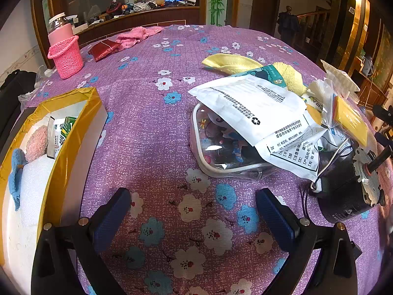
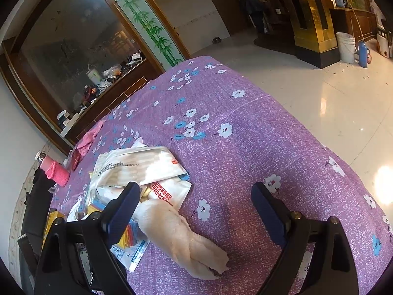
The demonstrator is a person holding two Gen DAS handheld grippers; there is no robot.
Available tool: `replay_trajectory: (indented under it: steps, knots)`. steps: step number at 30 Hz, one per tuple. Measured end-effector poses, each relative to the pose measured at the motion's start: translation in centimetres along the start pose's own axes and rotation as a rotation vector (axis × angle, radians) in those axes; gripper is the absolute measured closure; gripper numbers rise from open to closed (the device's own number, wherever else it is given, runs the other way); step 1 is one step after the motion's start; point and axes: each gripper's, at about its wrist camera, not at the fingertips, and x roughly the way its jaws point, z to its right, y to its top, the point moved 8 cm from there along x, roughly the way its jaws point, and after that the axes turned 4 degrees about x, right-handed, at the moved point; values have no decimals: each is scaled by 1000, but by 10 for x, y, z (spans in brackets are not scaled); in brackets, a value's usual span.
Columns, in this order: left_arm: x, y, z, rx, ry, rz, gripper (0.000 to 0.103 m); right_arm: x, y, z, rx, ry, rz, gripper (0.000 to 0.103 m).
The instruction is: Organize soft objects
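Note:
My left gripper (image 1: 192,205) is open and empty above the purple flowered tablecloth (image 1: 152,127). To its left stands a yellow-rimmed box (image 1: 73,132) holding a pink fluffy cloth (image 1: 36,142), a blue cloth (image 1: 16,179) and a green packet. Ahead to the right lies a pile: white plastic bags (image 1: 258,113), a clear cartoon pouch (image 1: 218,145) and a yellow towel (image 1: 233,64). My right gripper (image 2: 194,202) is open and empty over a cream rolled towel (image 2: 181,236) lying between its fingers, nearer the left one. White packets (image 2: 140,167) lie behind the towel.
A black motor with wires (image 1: 348,186) sits at the pile's right. A pink knitted basket with a bottle (image 1: 66,56), a red pouch (image 1: 104,49) and a pink cloth (image 1: 137,35) lie at the far left. The table's right edge drops to a shiny floor (image 2: 331,93).

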Motion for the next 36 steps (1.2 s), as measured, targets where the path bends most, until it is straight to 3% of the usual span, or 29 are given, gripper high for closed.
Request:
replay_trajectory:
  steps: [36]
  knots:
    - [2, 2, -1, -14, 11, 1, 0, -11, -1, 0, 25, 49, 7, 12]
